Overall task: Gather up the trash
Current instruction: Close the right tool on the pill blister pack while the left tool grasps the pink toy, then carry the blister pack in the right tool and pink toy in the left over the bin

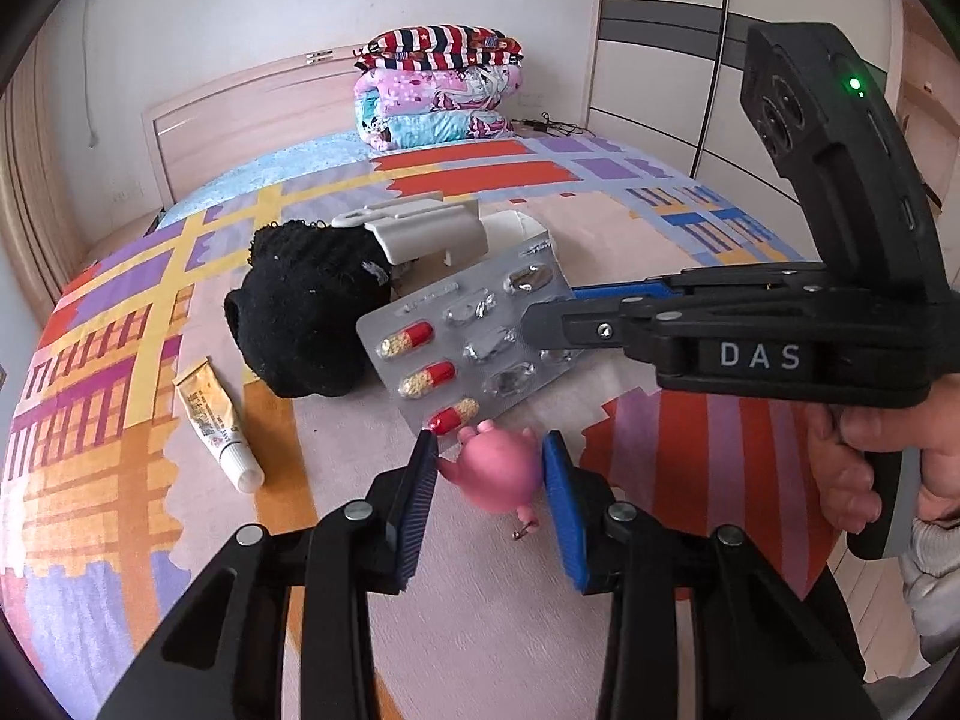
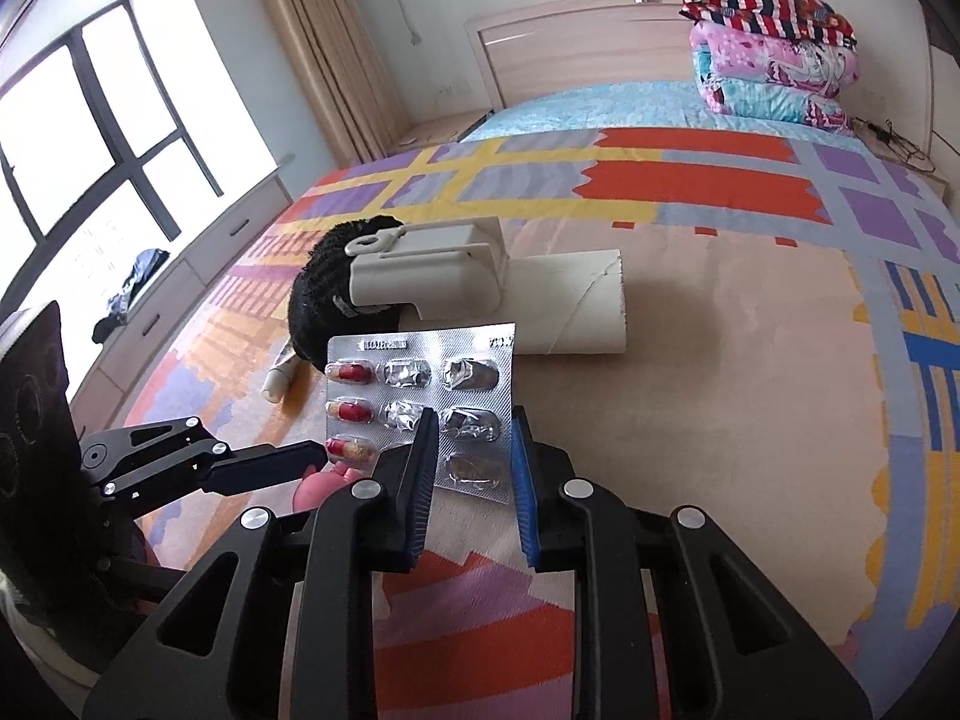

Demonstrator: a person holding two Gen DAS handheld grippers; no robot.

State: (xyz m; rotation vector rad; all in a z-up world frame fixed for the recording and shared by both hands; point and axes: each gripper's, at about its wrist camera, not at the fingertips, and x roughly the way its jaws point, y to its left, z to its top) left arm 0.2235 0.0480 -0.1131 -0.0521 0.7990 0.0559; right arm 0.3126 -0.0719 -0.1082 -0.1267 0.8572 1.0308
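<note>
While the right fingers [image 2: 471, 468] pinch it, the blister pack [image 2: 420, 402] stands lengthwise upright; left fingers [image 1: 489, 501] spread.

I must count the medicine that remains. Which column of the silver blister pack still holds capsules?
On the silver foil blister pack, only the column of red-and-yellow capsules along its left edge, seen from the right wrist camera, is full. The other two columns are burst, crumpled pockets.

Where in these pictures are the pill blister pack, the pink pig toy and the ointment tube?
pill blister pack [image 2: 420, 402]: right wrist view, foil face at its middle.
pink pig toy [image 1: 498, 468]: left wrist view, round body.
ointment tube [image 1: 210, 414]: left wrist view, yellow printed barrel.
</note>
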